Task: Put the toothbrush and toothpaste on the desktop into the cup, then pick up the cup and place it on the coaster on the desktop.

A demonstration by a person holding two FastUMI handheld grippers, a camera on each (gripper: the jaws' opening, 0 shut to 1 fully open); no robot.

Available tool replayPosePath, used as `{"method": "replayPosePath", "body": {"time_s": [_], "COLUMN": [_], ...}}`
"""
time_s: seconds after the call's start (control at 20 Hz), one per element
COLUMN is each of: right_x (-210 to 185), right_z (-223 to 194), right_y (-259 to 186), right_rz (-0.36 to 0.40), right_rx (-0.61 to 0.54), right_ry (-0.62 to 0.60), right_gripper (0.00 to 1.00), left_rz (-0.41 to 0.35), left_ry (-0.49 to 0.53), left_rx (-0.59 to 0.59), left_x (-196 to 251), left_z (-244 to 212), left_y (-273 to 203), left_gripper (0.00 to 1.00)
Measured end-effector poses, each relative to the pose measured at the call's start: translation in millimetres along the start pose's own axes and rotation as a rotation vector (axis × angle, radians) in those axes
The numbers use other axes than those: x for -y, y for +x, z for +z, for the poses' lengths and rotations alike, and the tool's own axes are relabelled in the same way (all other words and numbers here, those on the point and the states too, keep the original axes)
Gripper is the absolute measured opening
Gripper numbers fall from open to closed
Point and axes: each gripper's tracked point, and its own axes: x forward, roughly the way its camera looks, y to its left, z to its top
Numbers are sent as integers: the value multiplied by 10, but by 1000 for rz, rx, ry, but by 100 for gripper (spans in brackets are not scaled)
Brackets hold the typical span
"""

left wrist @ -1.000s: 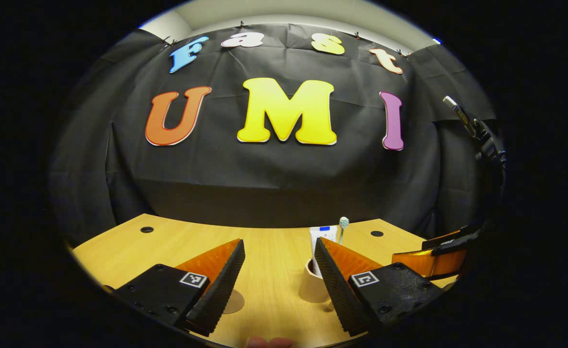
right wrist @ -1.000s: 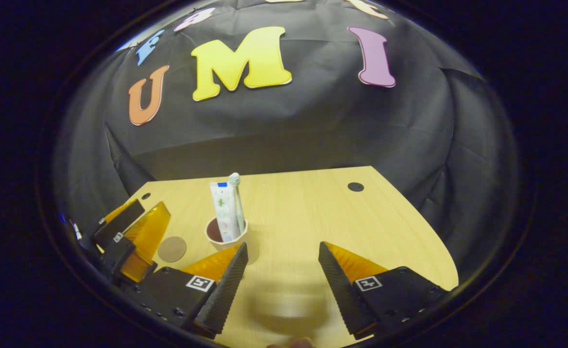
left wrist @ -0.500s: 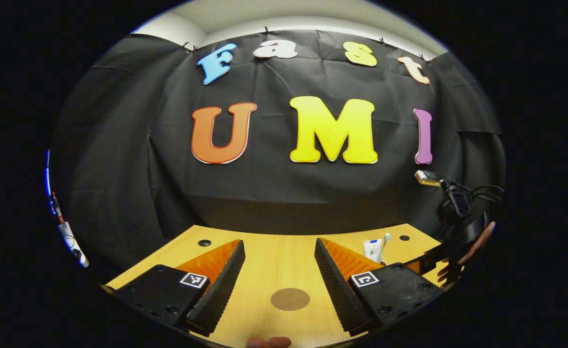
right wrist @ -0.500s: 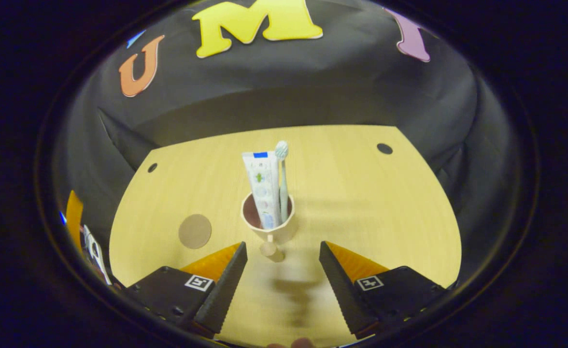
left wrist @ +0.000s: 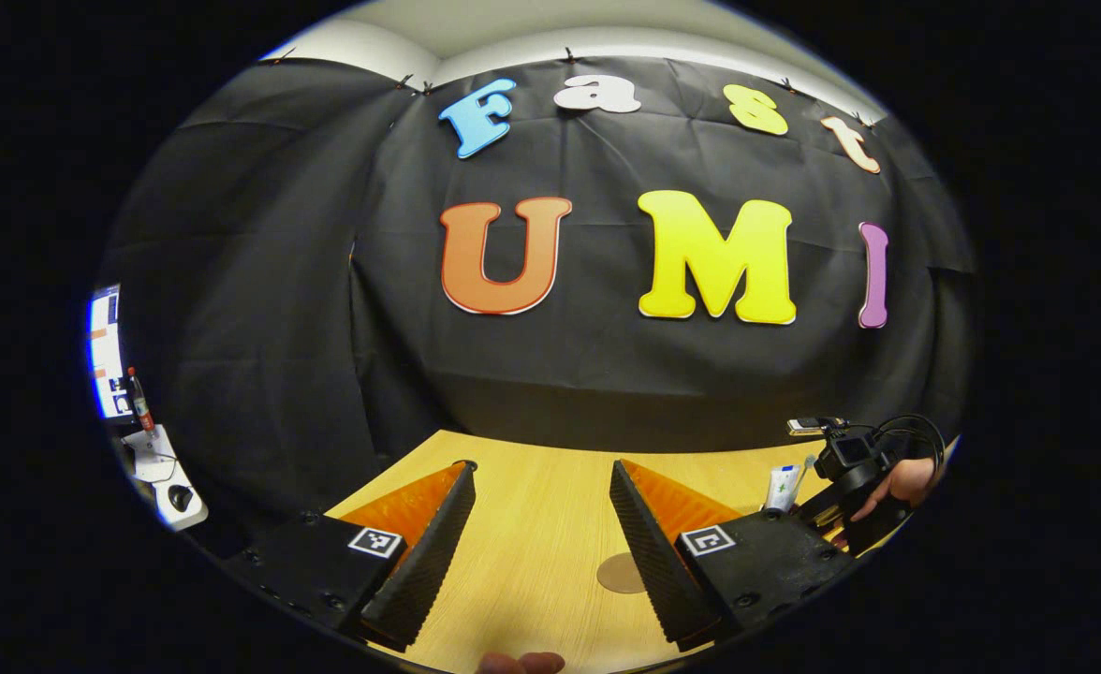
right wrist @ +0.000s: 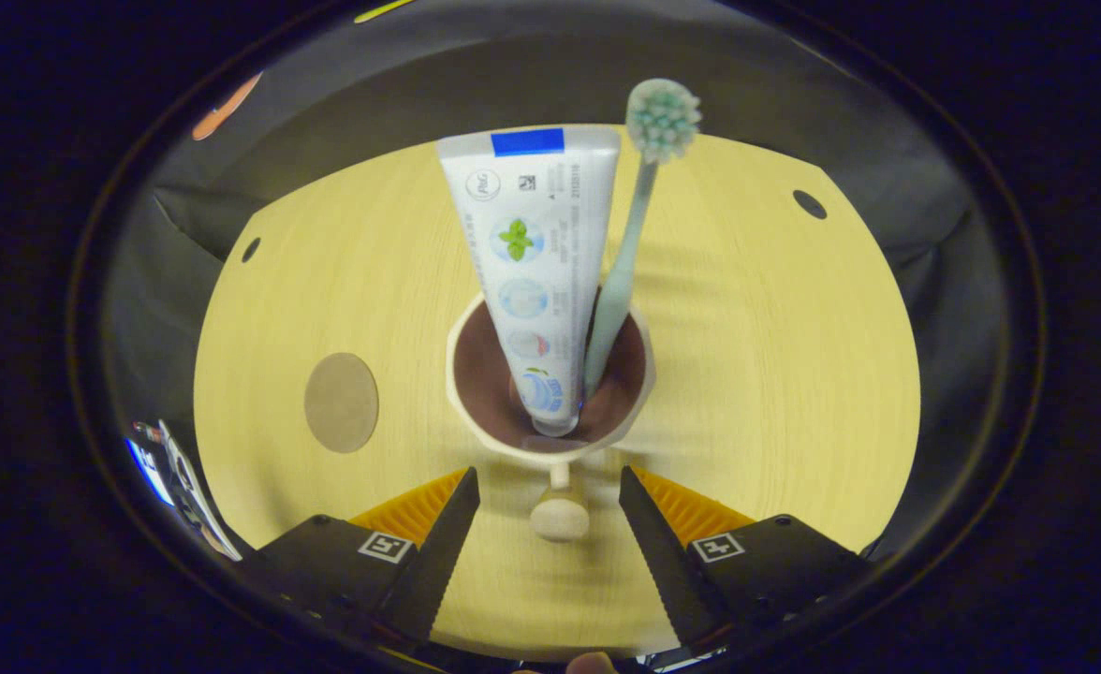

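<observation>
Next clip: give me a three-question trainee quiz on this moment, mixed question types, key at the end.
1. True or false: the toothpaste and toothbrush both stand inside the cup.
2. Multiple choice: the cup's knobbed handle lies A) between the right hand-held gripper's open fingers, B) on the coaster, C) at the table's far edge.
3. Short answer: is the cup on the coaster yet?

Key: 1 true; 2 A; 3 no, the coaster lies bare on the table, apart from the cup.
</observation>
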Motion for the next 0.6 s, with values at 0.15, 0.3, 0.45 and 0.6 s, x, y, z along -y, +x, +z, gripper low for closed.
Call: {"method": "replayPosePath", "body": {"time_s": [0.15,0.3,0.45,0.6], "right_x": [26,39,75,68], "right_z": [68,101,82,73], "right_y": [85,157,171,164], "right_rz": [-19,-25,-38,-44], "right_rx": [-26,-47,-69,-68], "right_ry": [-4,3,-28,-36], "right_gripper": [88,64,29,26], "left_rz": [34,52,60,56], "left_ry": [-26,-32,-39,-40], "left_rx": [-33,-49,-66,-79], "left_x": [-100,-162,-190,-158], "left_z": [-114,-130,-196,-204], "left_y": [37,40,63,46], "left_gripper": [92,92,92,93]}}
